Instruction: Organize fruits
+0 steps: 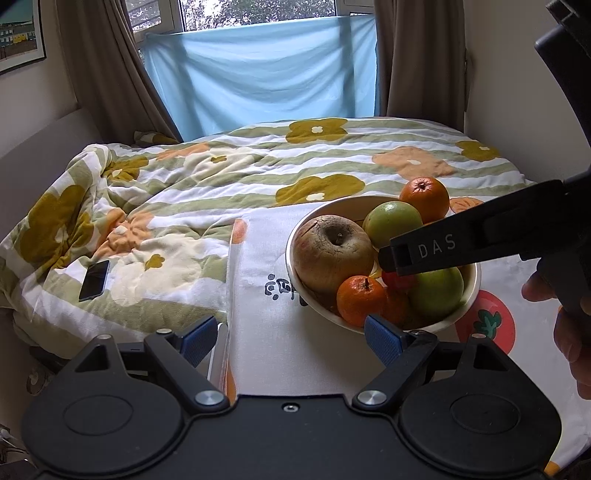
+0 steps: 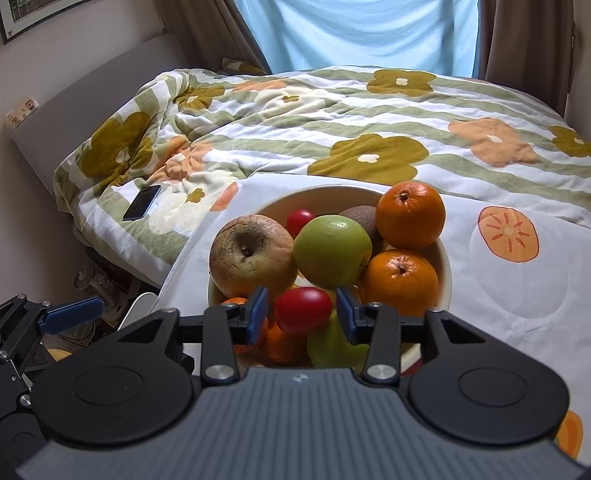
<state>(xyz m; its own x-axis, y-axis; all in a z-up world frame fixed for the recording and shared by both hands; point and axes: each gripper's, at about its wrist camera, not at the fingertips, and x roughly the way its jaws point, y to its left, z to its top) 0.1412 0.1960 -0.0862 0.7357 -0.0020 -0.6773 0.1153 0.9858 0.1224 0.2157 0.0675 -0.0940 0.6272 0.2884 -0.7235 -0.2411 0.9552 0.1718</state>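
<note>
Right gripper (image 2: 301, 314) hangs over the near side of the cream bowl (image 2: 445, 273), jaws parted with a red tomato (image 2: 303, 309) between them, pads not pressing it. Ahead of it in the bowl lie a wrinkled brown apple (image 2: 251, 254), green apple (image 2: 332, 251), two oranges (image 2: 410, 214) and another tomato (image 2: 300, 220). Left gripper (image 1: 291, 338) stands wide open and empty, the bowl ahead to its right.

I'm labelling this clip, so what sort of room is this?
Most likely a bedroom in a home: a bed under a flowered quilt, curtains at a window, and a phone lying on the quilt. The fruit bowl stands on a cloth-covered surface beside it.
</note>
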